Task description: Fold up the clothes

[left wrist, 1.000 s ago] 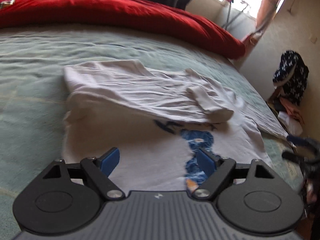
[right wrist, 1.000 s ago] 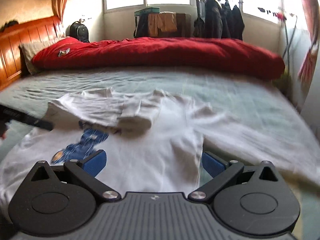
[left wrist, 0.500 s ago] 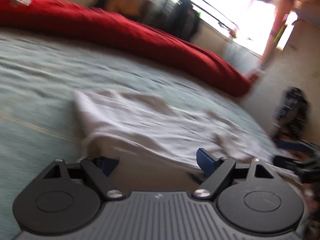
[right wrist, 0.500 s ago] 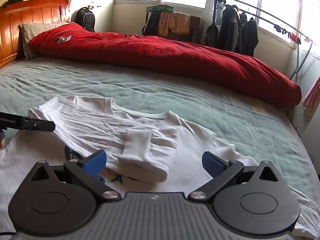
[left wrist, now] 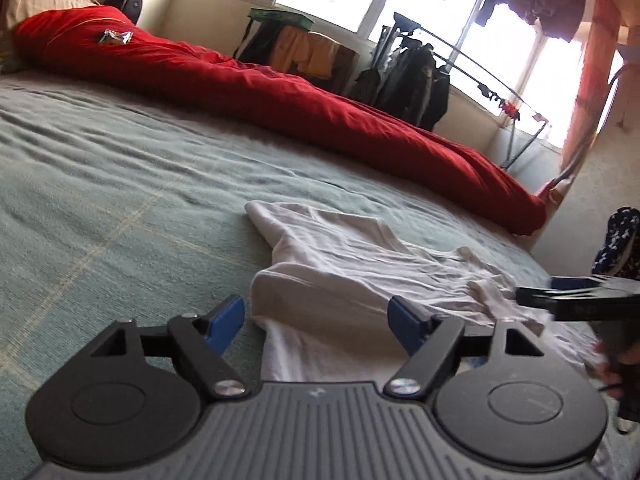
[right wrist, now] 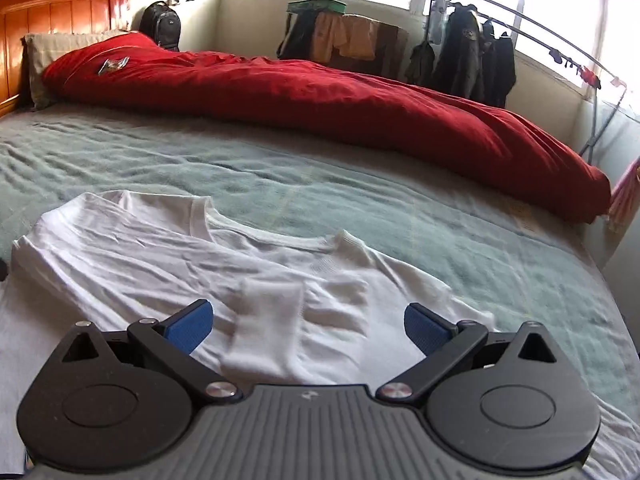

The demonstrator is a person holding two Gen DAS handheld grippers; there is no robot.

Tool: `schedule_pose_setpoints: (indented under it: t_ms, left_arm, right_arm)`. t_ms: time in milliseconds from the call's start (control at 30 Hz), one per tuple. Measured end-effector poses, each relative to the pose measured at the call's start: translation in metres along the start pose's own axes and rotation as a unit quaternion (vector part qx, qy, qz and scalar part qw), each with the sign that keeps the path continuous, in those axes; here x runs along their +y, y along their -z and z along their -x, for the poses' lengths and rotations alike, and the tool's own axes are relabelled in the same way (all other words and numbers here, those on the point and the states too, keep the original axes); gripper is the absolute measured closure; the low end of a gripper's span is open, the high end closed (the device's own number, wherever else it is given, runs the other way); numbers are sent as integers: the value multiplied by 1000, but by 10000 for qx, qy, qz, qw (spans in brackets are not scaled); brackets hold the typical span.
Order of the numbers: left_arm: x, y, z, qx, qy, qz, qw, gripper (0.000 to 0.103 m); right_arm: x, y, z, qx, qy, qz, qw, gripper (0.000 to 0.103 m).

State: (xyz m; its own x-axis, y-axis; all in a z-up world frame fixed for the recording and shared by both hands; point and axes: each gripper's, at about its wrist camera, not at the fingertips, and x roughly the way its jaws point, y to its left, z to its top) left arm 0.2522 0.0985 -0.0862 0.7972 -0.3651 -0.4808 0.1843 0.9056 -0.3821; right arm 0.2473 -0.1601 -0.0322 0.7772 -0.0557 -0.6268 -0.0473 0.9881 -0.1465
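Note:
A white long-sleeved shirt [right wrist: 168, 256] lies partly folded on the green bedspread [right wrist: 440, 232], one sleeve cuff [right wrist: 268, 328] laid across its middle. It also shows in the left wrist view [left wrist: 352, 272]. My left gripper [left wrist: 316, 320] is open and empty, low over the shirt's left folded edge. My right gripper [right wrist: 308, 324] is open and empty, straddling the sleeve cuff just above the cloth. The right gripper's black finger [left wrist: 576, 300] shows at the right of the left wrist view.
A long red duvet [right wrist: 320, 104] lies along the far side of the bed. A wooden headboard [right wrist: 52, 12] and pillow stand at far left. A clothes rack with dark jackets [right wrist: 468, 56] stands by the windows. A dark patterned garment [left wrist: 616, 244] hangs right.
Both grippers have moved forward and lower over the shirt; the blue print is out of view now. The left view has swung up toward the windows. Both stay open.

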Motion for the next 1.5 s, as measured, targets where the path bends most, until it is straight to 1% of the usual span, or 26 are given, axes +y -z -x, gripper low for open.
schedule_pose_setpoints:
  t_ms: [67, 167, 233, 300, 433, 533, 633, 700, 767, 833, 900, 967, 1033, 1067, 1133, 1167, 1267, 1300, 1433, 1500]
  left_arm:
    - [-1, 0, 2, 27, 98, -12, 9999, 22]
    - [-2, 2, 7, 62, 116, -13, 9999, 22]
    - [-2, 2, 11, 59, 126, -45, 9999, 22]
    - [-3, 3, 14, 56, 144, -84, 9998, 22]
    - [-8, 1, 16, 82, 187, -205, 9996, 22]
    - [-11, 0, 15, 119, 217, -313, 9992, 22]
    - [-15, -1, 16, 130, 206, -445, 9987, 22]
    - [-17, -3, 16, 153, 206, -506, 9984, 22]
    - [-15, -10, 16, 177, 260, -461, 9984, 22]
    - [-11, -20, 15, 224, 365, -302, 9986, 22]
    - [-1, -38, 10, 296, 521, 27, 9982, 22]
    - [11, -56, -3, 418, 583, 310, 9969, 22]
    - [26, -74, -22, 573, 520, 496, 9958, 23]
    - [34, -79, -34, 740, 539, 685, 9934, 23]
    - [52, -87, -58, 1094, 596, 1097, 9861, 24]
    - [62, -88, -71, 1241, 695, 1396, 9799, 24]
    - [74, -81, -101, 1677, 837, 1731, 9669, 24]
    - [75, -79, -108, 1702, 838, 1723, 9666, 24]
    - [74, -86, -121, 1350, 1096, 1754, 9690, 24]
    - [74, -93, -126, 1232, 1129, 1780, 9697, 24]
  right_arm:
    - [13, -3, -14, 136, 30, 186, 9997, 0]
    - [29, -2, -36, 431, 411, 647, 9961, 0]
    - [26, 1, -41, 479, 764, 855, 9922, 0]
    - [10, 2, -37, 499, 1013, 684, 9912, 0]
    - [-36, 7, -19, 515, 1350, 24, 9895, 0]
    - [-70, 17, -8, 584, 1598, -362, 9848, 0]
    - [-93, 27, 1, 626, 1663, -687, 9817, 0]
    - [-98, 31, 11, 471, 1474, -807, 9847, 0]
    - [-91, 29, 22, 234, 1102, -764, 9907, 0]
    - [-77, 24, 31, -5, 571, -660, 9962, 0]
    - [-57, 17, 34, -178, -56, -497, 9986, 0]
    - [-32, 10, 35, -307, -659, -247, 9970, 0]
    - [-4, 4, 33, -404, -1242, 63, 9914, 0]
    - [10, 1, 33, -444, -1501, 217, 9874, 0]
    - [35, -5, 31, -477, -1686, 507, 9832, 0]
    - [48, -7, 31, -520, -1746, 638, 9812, 0]
    - [68, -7, 30, -560, -1945, 777, 9762, 0]
    - [72, -7, 29, -547, -2006, 785, 9750, 0]
    - [79, -4, 21, -422, -2269, 777, 9699, 0]
    - [84, -5, 19, -365, -2423, 757, 9666, 0]
